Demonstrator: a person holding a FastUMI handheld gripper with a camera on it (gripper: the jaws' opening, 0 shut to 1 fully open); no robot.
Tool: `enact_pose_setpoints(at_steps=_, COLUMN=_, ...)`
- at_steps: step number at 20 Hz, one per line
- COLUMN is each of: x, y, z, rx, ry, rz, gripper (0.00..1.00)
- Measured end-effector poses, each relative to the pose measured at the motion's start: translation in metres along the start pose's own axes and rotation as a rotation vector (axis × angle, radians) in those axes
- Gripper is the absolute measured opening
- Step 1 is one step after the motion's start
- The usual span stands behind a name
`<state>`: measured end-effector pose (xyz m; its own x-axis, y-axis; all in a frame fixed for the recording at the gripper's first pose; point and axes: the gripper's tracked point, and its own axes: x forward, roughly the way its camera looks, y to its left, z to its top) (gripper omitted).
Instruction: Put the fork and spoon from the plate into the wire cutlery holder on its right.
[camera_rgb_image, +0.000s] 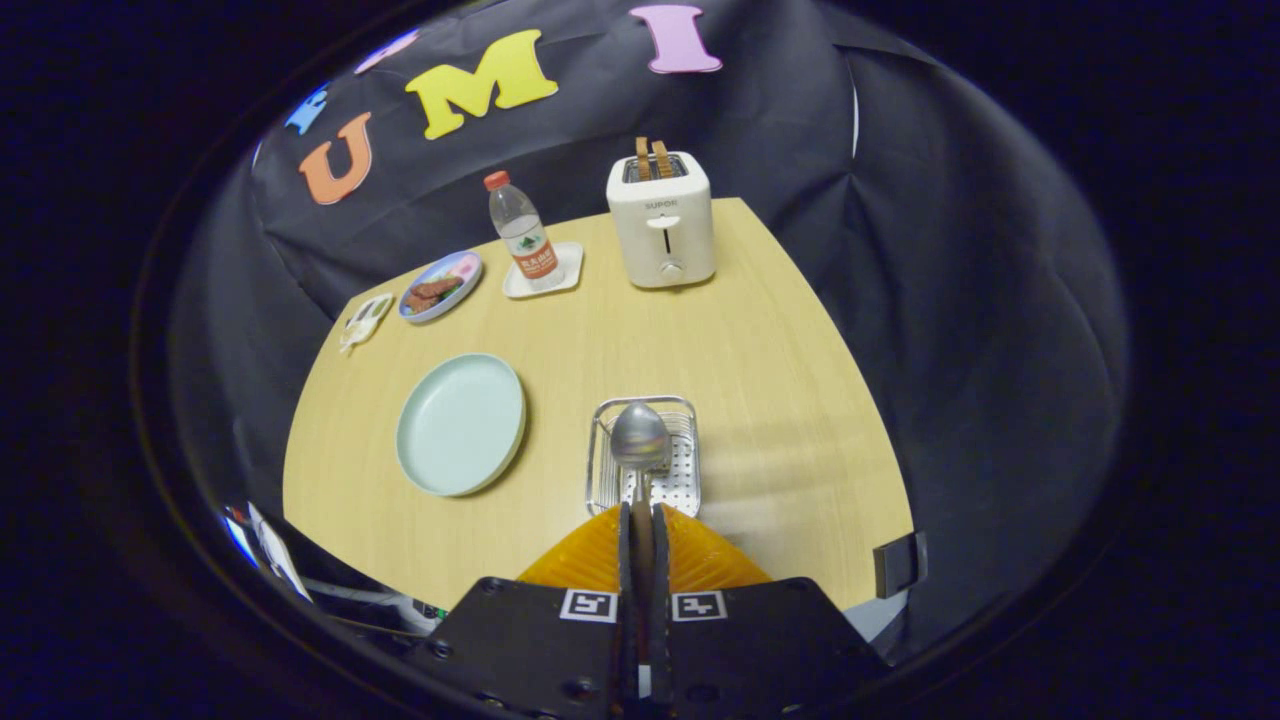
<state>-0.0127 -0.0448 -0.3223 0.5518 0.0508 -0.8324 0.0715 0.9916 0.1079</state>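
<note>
Pale wood-grain tabletop (760, 340), black cloth wall behind. Gripper (641, 512) fingers pressed together, pinching handle of shiny metal spoon (640, 436); oval bowl just ahead of fingertips, over rectangular silver wire cutlery holder (644, 455) with perforated base. Round pale-green plate (461, 424) left of fingers, bare. Far beyond: cream toaster (661, 220), clear plastic bottle (521, 232) on white coaster, small patterned dish (441, 286) of food.

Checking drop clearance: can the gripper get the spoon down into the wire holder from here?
Probably yes. The gripper is shut on the spoon, whose bowl sits over the wire holder, and the holder's top looks open beneath it.
</note>
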Motion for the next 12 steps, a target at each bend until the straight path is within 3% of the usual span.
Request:
enact_pose_setpoints(at_steps=6, x=-0.002, y=0.005, z=0.019, rx=-0.016, ry=-0.044, rz=-0.015, gripper=0.05)
enact_pose_setpoints(at_steps=8, x=-0.006, y=0.012, z=0.026, rx=-0.026, ry=-0.063, rz=-0.005, gripper=0.14)
enact_pose_setpoints(at_steps=10, x=-0.009, y=0.020, z=0.032, rx=-0.037, ry=-0.088, rz=0.006, gripper=0.16)
enact_pose_setpoints(at_steps=12, x=-0.014, y=0.027, z=0.038, rx=-0.056, ry=-0.119, rz=0.008, gripper=0.30)
